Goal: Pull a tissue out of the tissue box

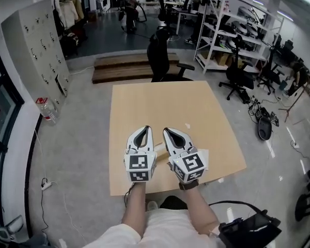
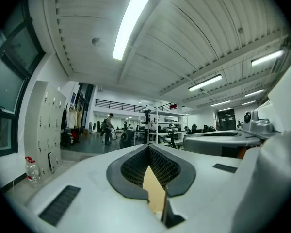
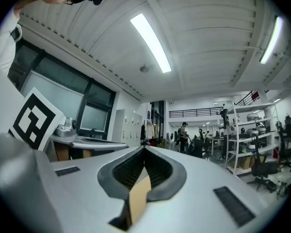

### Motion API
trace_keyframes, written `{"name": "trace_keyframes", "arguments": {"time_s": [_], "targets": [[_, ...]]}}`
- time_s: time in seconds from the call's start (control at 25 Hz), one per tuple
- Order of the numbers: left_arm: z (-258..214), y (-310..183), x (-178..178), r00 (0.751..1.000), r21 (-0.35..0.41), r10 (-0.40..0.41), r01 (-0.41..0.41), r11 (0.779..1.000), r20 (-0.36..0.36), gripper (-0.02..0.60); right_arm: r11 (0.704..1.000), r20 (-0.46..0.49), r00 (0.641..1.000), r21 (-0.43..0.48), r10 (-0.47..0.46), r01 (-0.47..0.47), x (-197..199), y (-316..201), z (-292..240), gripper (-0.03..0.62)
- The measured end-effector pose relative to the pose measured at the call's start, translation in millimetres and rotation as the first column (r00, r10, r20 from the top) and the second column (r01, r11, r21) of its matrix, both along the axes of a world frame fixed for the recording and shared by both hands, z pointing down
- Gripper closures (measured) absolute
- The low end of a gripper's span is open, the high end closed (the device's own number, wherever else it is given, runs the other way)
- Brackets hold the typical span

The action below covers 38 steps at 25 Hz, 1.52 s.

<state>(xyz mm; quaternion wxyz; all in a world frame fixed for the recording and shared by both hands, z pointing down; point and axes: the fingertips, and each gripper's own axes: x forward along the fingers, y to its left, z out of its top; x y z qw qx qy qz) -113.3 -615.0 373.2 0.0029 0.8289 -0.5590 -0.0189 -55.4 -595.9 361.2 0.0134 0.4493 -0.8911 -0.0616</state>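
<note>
Open office floor surrounds a pale wooden table [image 1: 206,112] in the head view. Both tools are held over its near edge, side by side. The left gripper [image 1: 146,129] and the right gripper [image 1: 167,130] point toward the table's far edge. Each one's jaws are brought together at the tips in a closed loop with nothing in them. A small white scrap [image 1: 187,126] lies on the table just beyond the right gripper, too small to identify. A black office chair [image 1: 163,56] stands at the table's far edge. A water bottle [image 1: 46,110] lies on the floor well to the table's left, by a grey locker cabinet [image 1: 39,40]. The tissue box appears in none of the views, so I can't say where it lies relative to either tool.

In the left gripper view, the left gripper [image 2: 148,147] has its pads meeting at the tip. Only a sliver of table wood shows through the gap behind them. This view adds the ceiling lamp [image 2: 128,25] and the right gripper's side [image 2: 223,141], which the head view lacks. The table itself is almost wholly hidden.

In the right gripper view, the right gripper [image 3: 144,149] is likewise closed on nothing. The left gripper's marker cube [image 3: 34,120] is cut off at the frame's left.
</note>
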Motion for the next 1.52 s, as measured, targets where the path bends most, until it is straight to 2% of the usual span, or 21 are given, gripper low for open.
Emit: {"name": "trace_keyframes", "arguments": {"time_s": [0.32, 0.6, 0.84, 1.52], "targets": [[33.6, -53.8, 11.4, 0.999, -0.064, 0.047, -0.048, 0.997, -0.024, 0.581, 0.997, -0.004, 1.000, -0.075, 0.024, -0.024, 9.8, -62.5, 35.6, 0.591], [38.7, -106.0, 10.9, 0.999, -0.086, 0.023, -0.027, 0.996, -0.037, 0.581, 0.993, -0.020, 1.000, -0.115, -0.016, 0.014, 12.3, -111.2, 45.0, 0.589], [54.4, -133.8, 29.0, 0.998, -0.122, 0.051, -0.055, 0.991, -0.035, 0.581, 0.986, -0.028, 0.999, -0.166, -0.028, 0.023, 18.7, -141.6, 63.1, 0.590], [84.4, -169.9, 24.9, 0.999, -0.192, 0.027, -0.035, 0.981, -0.040, 0.581, 0.973, -0.040, 0.998, -0.229, -0.049, 0.039, 18.9, -177.0, 92.5, 0.590]]}}
